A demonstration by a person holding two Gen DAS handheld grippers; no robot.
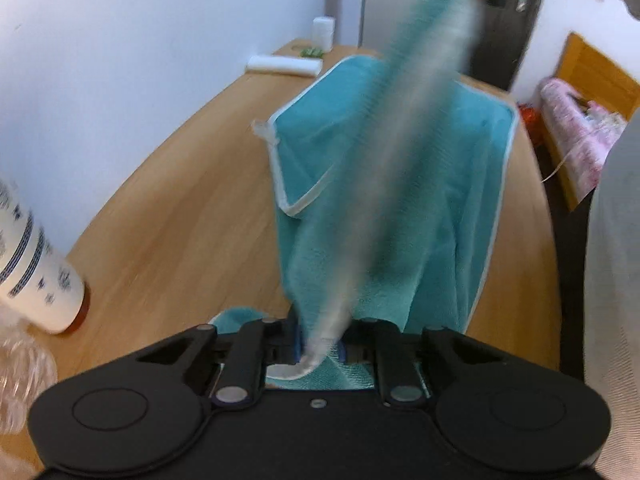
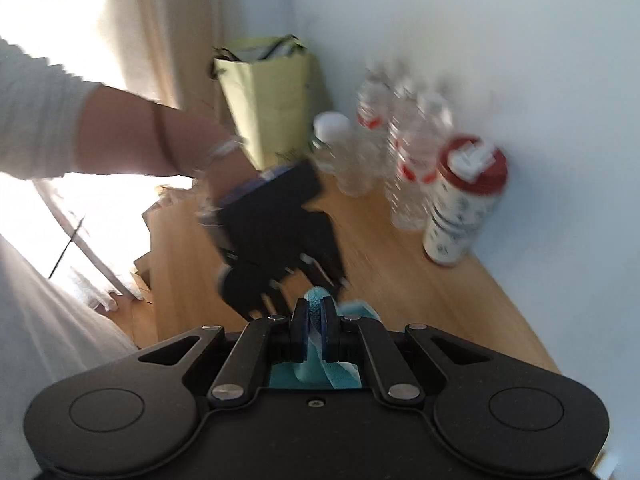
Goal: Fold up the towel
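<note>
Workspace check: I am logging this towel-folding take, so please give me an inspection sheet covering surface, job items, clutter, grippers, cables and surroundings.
Surface: wooden table, bare where visible.
Job's things: teal towel with pale edging, partly lying on the table, one edge lifted and motion-blurred.
Clutter: patterned tumbler with red lid; clear water bottles by the wall; yellow-green paper bag; white rolls at the far end.
Grippers: left gripper shut on the towel; right gripper shut on the towel.
Cables: nothing seen.
Surroundings: white wall; curtained window; pink floral bedding; person's sleeve.
</note>
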